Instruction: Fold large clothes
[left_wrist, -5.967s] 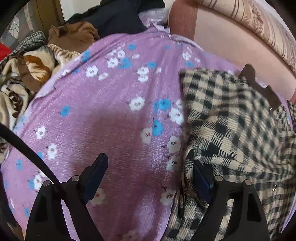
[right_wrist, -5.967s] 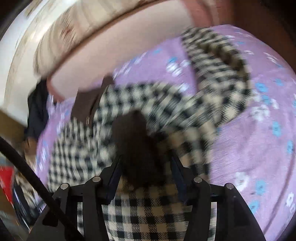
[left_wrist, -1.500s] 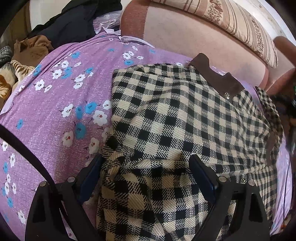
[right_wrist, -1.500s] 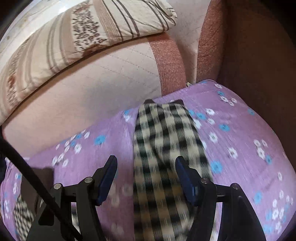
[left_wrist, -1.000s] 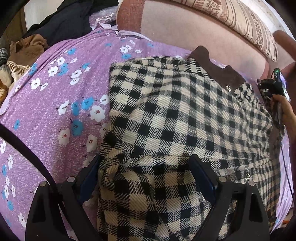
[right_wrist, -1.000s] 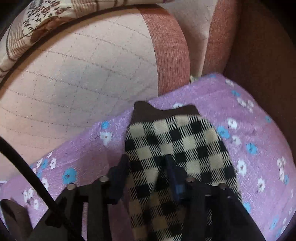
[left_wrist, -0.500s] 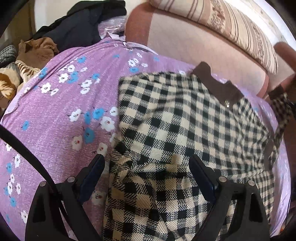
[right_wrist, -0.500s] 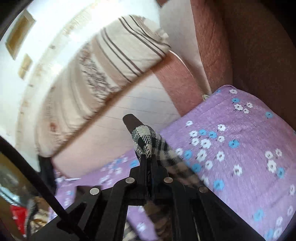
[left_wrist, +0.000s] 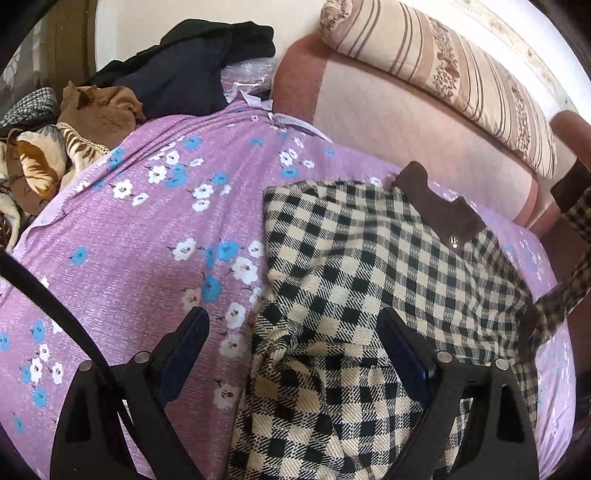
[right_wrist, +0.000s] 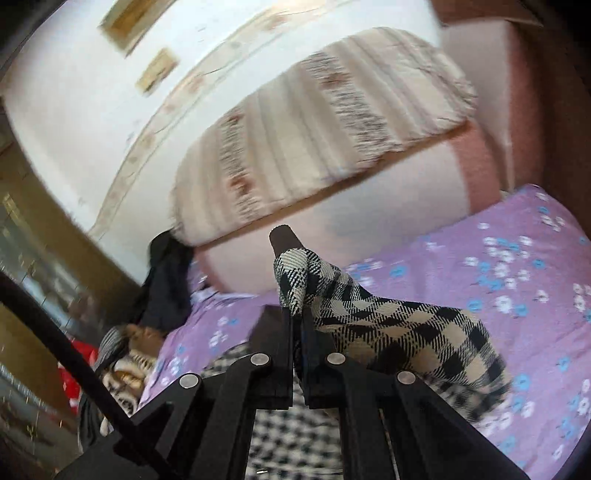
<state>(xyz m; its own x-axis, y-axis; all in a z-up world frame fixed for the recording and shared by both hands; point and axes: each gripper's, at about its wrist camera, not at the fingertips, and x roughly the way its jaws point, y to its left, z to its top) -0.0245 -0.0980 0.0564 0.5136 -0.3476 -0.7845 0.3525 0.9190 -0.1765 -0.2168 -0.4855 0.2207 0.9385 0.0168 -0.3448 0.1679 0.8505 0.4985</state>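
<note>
The right gripper (right_wrist: 295, 314) had clamped the checked coat's sleeve (right_wrist: 369, 317) mid-frame; the left gripper (left_wrist: 295, 354) gaped, empty, over the checked coat (left_wrist: 369, 277) lower right. A thin pinch could slip, dropping the sleeve.

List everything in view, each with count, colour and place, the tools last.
coat: one, black-and-cream check, brown collar, spread on the sheet.
sleeve: one, checked, brown cuff, lifted off the sheet.
sheet: one, purple, white and blue flowers, over the sofa seat.
cushion: one, cream, brown stripes, on the sofa back.
clothes pile: several, black, brown, patterned, far left.
left tool: open, above the coat hem.
right tool: shut on the sleeve.
</note>
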